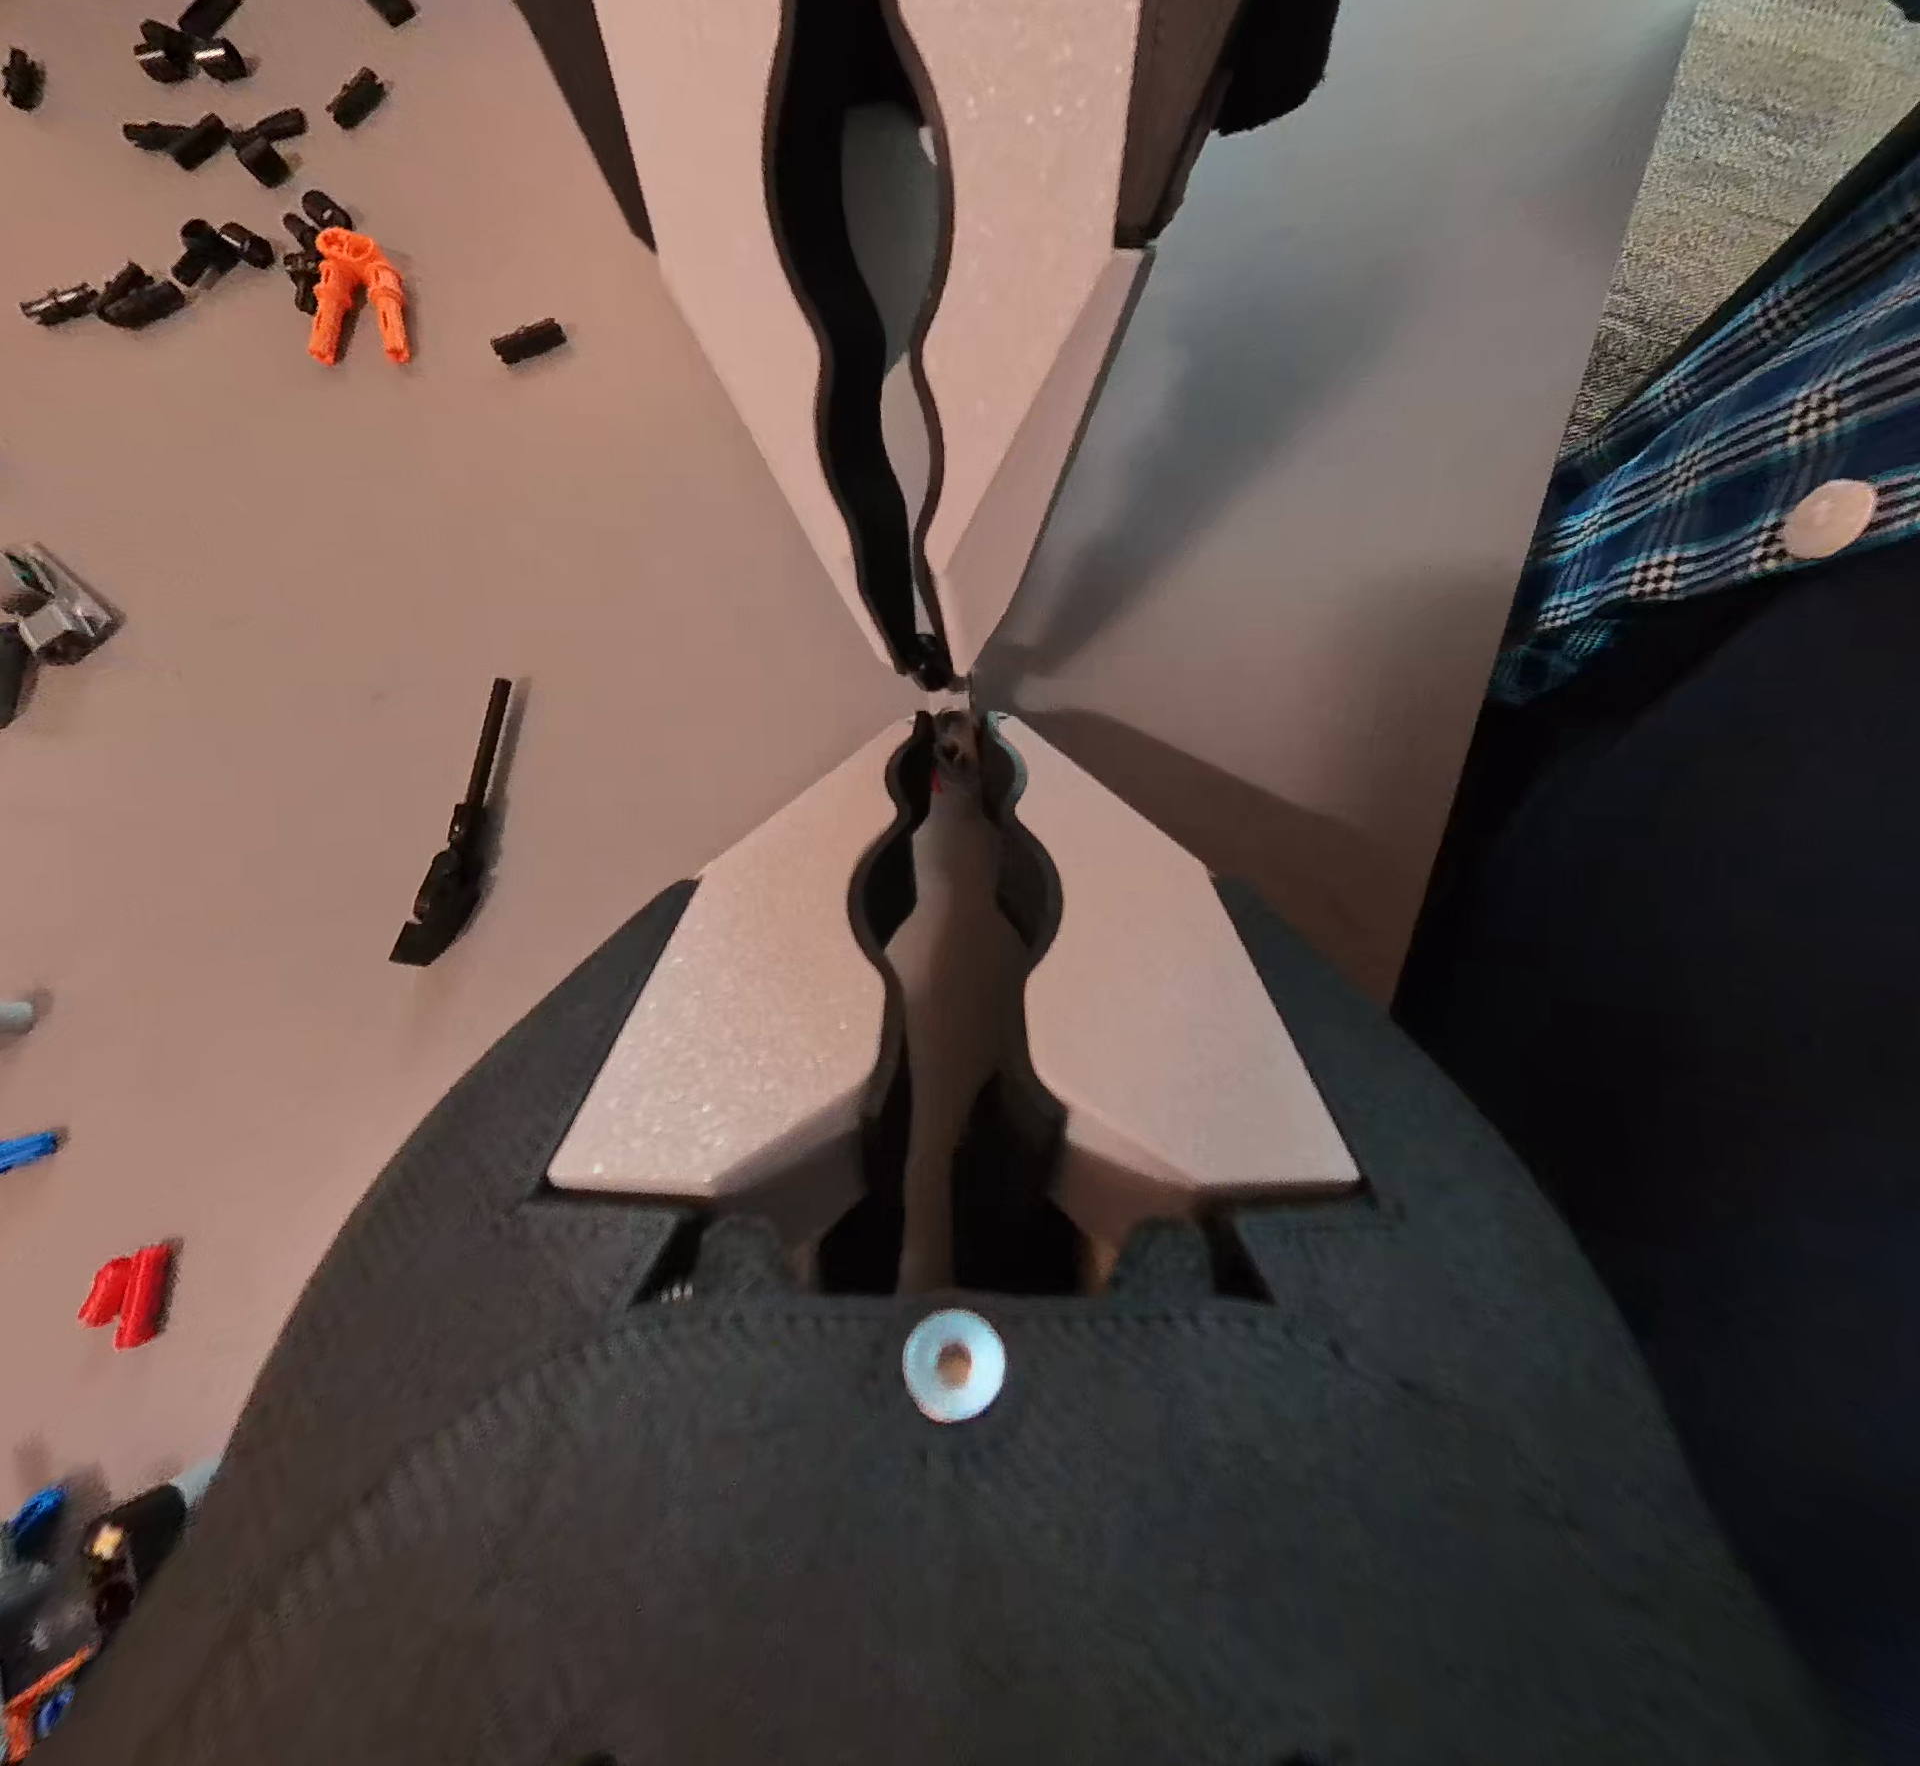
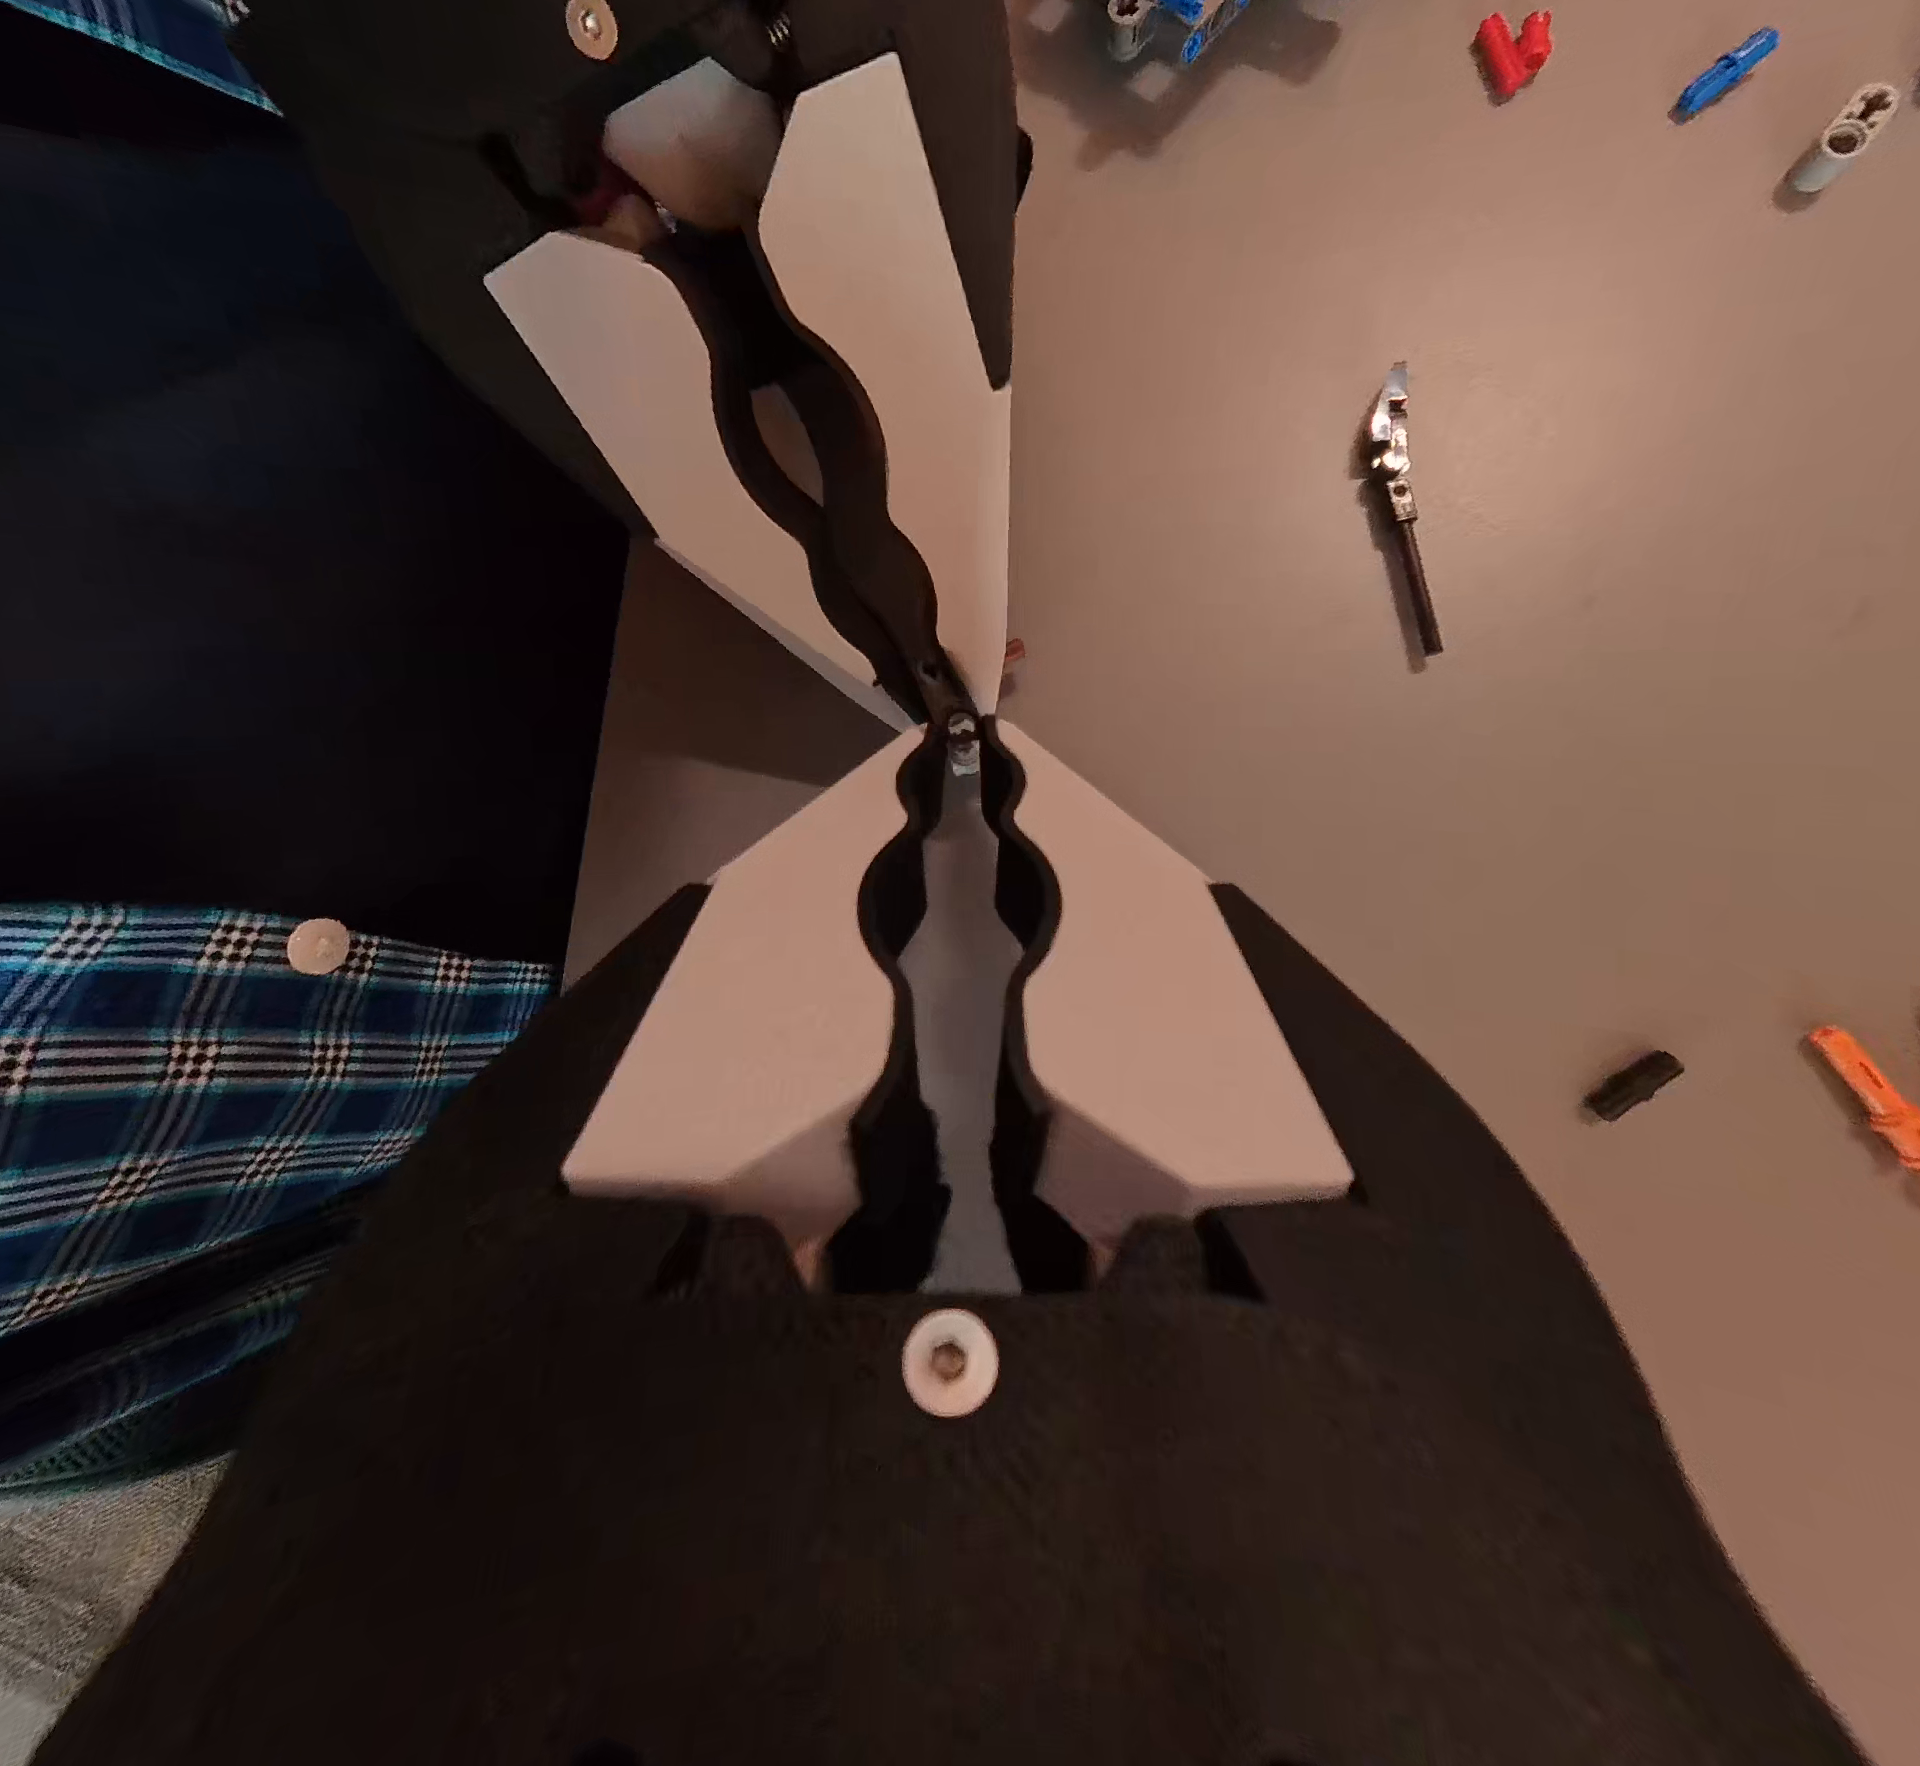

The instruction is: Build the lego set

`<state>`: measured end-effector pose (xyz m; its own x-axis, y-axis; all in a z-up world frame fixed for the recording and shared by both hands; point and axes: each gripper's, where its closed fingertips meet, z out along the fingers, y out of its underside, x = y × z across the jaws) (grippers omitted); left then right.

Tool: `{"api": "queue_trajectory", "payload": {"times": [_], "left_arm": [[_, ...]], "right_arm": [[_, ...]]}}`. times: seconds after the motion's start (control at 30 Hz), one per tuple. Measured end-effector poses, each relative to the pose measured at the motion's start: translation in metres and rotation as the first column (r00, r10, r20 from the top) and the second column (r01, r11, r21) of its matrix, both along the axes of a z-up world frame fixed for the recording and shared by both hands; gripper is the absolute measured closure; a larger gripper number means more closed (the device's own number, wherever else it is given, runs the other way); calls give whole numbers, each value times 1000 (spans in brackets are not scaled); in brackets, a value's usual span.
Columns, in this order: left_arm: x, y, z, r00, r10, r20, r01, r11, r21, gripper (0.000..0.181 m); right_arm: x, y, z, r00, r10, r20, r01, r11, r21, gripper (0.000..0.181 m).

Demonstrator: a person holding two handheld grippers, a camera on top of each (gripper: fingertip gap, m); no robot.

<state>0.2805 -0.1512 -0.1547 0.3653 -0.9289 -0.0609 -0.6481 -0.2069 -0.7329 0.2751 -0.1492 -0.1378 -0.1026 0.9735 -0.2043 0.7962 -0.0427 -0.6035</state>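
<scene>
Above tan table (image 2: 1351, 833), both grippers (image 1: 951, 729) (image 2: 961, 740) tip-to-tip, each pinching tiny lego piece (image 2: 961, 750).

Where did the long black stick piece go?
The black stick piece lies on the table, left of the two touching grippers in the left wrist view. A small black pin sits above it, and the orange connector beyond that.
</scene>
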Motion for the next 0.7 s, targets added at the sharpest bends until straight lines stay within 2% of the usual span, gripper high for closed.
{"api": "queue_trajectory", "payload": {"times": [0.5,0.7], "left_arm": [[3,0,0,999,-13,-48,15,998,55,174],[3,1,0,998,-9,-67,13,998,67,174]], "right_arm": [[6,-2,-2,998,-64,-16,66,986,152,178],[6,-1,-2,997,-82,-6,81,957,277,178]]}}
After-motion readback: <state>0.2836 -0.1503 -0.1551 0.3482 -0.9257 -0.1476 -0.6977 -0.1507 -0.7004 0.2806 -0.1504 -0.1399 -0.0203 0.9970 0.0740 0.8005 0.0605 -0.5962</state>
